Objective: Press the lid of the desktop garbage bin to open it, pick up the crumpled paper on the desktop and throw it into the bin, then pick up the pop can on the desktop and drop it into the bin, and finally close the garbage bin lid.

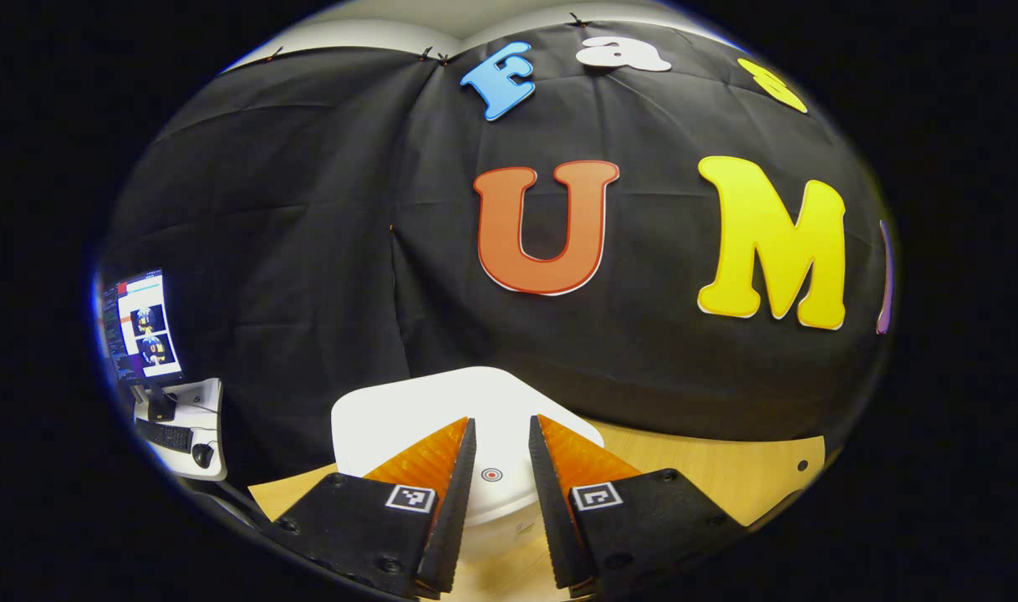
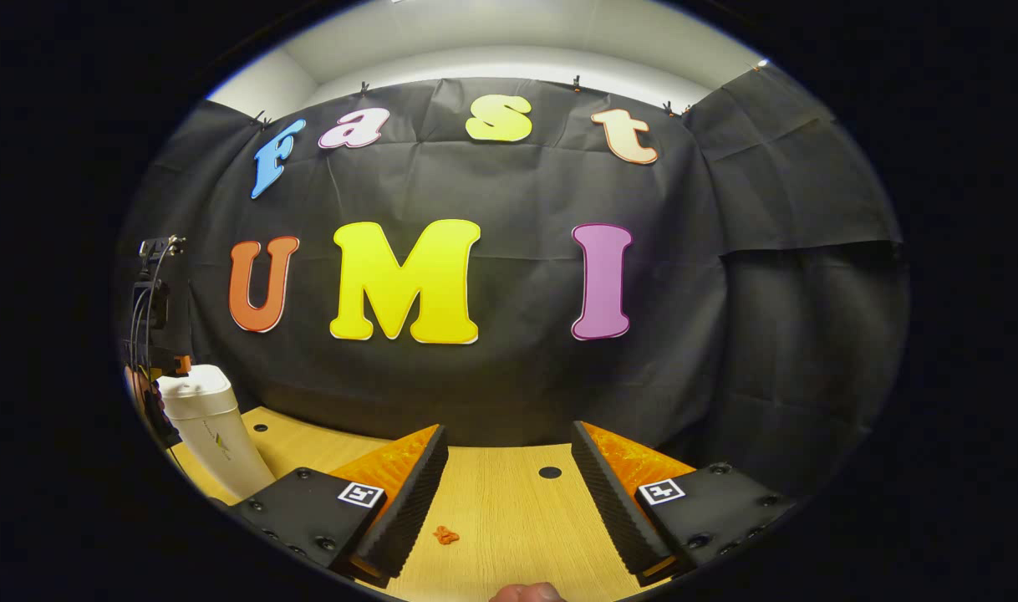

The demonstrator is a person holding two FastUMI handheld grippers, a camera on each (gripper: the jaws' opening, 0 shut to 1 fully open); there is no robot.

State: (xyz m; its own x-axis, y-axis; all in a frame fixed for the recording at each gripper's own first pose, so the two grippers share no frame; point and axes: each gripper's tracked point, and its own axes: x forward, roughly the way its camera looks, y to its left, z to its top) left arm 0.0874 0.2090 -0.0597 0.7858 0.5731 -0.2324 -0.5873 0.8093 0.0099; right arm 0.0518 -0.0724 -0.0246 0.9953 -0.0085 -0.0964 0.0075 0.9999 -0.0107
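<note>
The white garbage bin's lid [image 1: 409, 410] lies flat and closed right under my left gripper [image 1: 502, 422]. A small red ring mark [image 1: 492, 474] on the lid sits in the narrow gap between the fingers, which hold nothing. In the right gripper view the tall white bin [image 2: 208, 431] stands at the far left of the wooden table, with the other gripper [image 2: 154, 334] just above its top. My right gripper [image 2: 509, 428] hovers wide open over bare tabletop, well to the right of the bin, with nothing between its fingers.
A small orange scrap [image 2: 446, 535] lies on the wooden table [image 2: 509, 510] near my right gripper. The tabletop has round holes [image 2: 549, 472]. A side desk with a monitor [image 1: 141, 326], keyboard and mouse stands off the table's left. A bit of a hand [image 2: 526, 592] shows at the bottom.
</note>
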